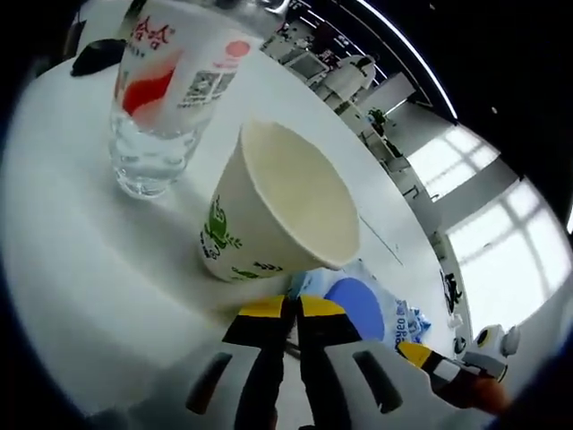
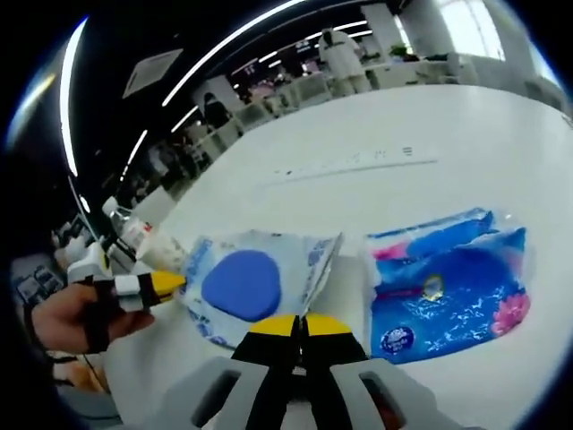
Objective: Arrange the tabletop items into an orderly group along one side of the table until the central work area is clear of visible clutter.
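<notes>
A white-and-blue tissue pack [image 2: 240, 285] with a blue oval lies just ahead of my right gripper [image 2: 300, 324], which is shut on its near edge. The left gripper [image 2: 166, 283], held by a hand, meets the pack's left corner. In the left gripper view the same pack [image 1: 358, 305] runs down between the shut yellow tips of my left gripper [image 1: 291, 309], and the right gripper [image 1: 434, 358] sits at its far side. A paper cup [image 1: 277, 206] with green print stands close behind the pack. Beside it stands a clear water bottle [image 1: 166, 90] with a red-and-white label.
A second, darker blue tissue pack [image 2: 457, 296] lies flat to the right of the first. The white table [image 2: 376, 152] stretches bare beyond both packs. A dark object [image 1: 97, 55] lies at the table's far edge behind the bottle.
</notes>
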`<act>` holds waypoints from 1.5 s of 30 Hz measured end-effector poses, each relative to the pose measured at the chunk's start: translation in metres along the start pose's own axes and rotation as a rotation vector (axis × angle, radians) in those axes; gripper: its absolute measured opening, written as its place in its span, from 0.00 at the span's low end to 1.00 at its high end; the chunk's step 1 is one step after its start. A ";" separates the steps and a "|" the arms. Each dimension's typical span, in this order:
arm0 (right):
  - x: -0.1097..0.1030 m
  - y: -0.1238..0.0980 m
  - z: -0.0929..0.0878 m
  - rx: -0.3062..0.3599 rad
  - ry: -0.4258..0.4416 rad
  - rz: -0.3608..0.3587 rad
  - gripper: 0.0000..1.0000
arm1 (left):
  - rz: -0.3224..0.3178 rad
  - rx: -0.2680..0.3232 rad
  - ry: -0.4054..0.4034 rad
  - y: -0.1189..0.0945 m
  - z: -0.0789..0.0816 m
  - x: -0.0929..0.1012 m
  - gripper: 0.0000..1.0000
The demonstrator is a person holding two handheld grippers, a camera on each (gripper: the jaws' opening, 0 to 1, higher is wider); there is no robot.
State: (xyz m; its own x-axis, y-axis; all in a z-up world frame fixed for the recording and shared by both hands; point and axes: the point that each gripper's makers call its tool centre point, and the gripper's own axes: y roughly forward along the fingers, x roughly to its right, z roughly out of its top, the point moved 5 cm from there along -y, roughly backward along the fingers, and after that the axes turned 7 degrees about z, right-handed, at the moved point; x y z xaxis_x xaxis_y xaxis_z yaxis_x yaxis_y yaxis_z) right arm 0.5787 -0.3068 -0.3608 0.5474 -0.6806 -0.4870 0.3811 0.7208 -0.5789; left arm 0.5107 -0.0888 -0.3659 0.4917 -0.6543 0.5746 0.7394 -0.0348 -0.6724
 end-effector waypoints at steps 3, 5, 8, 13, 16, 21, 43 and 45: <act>0.003 -0.001 -0.001 -0.006 -0.013 -0.013 0.00 | 0.008 -0.005 0.001 0.000 -0.001 0.000 0.00; 0.001 -0.004 -0.001 -0.009 -0.025 -0.019 0.01 | 0.017 -0.010 0.000 -0.001 -0.002 -0.001 0.03; 0.000 -0.010 -0.003 -0.025 -0.043 -0.016 0.04 | 0.028 -0.013 0.021 -0.004 -0.003 -0.004 0.07; 0.004 -0.022 -0.002 0.011 -0.015 -0.039 0.06 | 0.035 -0.019 0.031 -0.011 -0.007 -0.009 0.11; 0.002 -0.028 -0.004 0.007 -0.030 -0.045 0.06 | 0.035 -0.019 0.033 -0.014 -0.006 -0.012 0.11; 0.004 -0.039 -0.011 0.012 -0.028 -0.062 0.05 | 0.032 -0.025 0.046 -0.019 -0.013 -0.018 0.10; 0.002 -0.082 -0.039 0.015 0.001 -0.099 0.12 | -0.056 -0.109 0.177 -0.038 -0.087 0.016 0.10; 0.003 -0.084 -0.042 0.011 0.003 -0.101 0.12 | -0.076 -0.118 0.192 -0.040 -0.093 0.022 0.11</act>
State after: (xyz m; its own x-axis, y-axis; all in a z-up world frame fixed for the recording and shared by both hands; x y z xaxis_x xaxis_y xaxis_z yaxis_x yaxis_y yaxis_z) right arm 0.5165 -0.3747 -0.3412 0.5033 -0.7502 -0.4288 0.4421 0.6499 -0.6182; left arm 0.4490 -0.1718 -0.3699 0.3318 -0.7779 0.5336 0.7062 -0.1702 -0.6872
